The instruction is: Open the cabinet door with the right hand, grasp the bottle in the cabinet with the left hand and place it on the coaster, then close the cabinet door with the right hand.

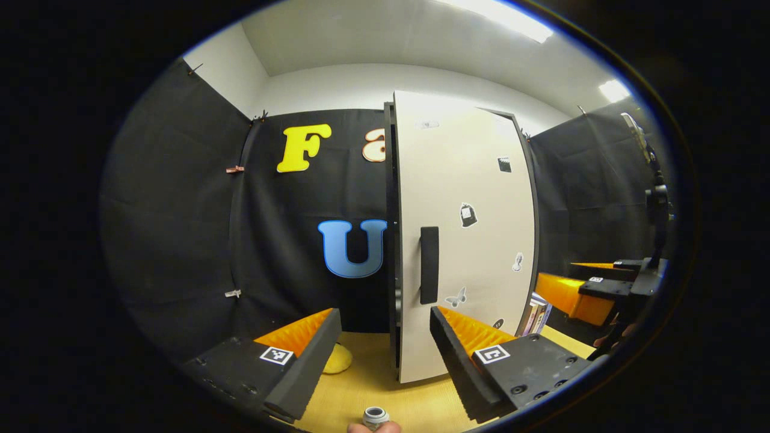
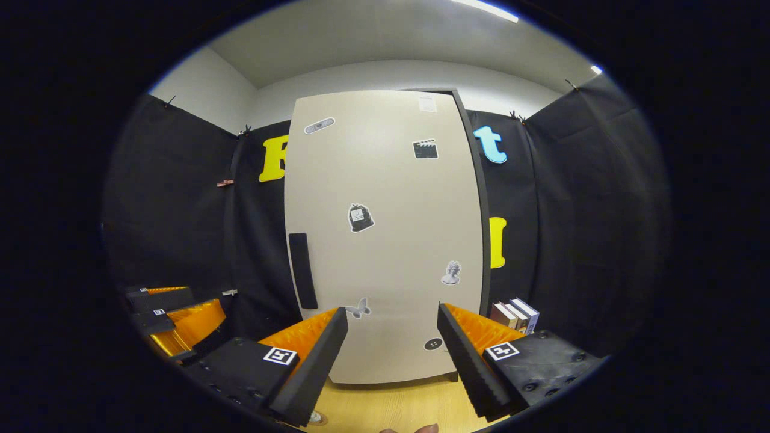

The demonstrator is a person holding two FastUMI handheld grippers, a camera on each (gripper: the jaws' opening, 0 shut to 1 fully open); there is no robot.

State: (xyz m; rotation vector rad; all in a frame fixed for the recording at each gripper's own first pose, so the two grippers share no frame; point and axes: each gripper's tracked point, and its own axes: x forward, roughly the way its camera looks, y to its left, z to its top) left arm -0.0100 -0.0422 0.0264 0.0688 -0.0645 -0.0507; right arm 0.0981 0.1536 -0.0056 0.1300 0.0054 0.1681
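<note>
The cabinet door is closed, so the opening step is not begun. Both tongs, right and left, stand wide and empty before it. Next, the right tongs must reach the door's handle. The bottle is presumably behind the door.

A cabinet stands upright on the table against the booth's back wall, its door facing forward. Books stand just beside its right side, at the table's rear.
</note>
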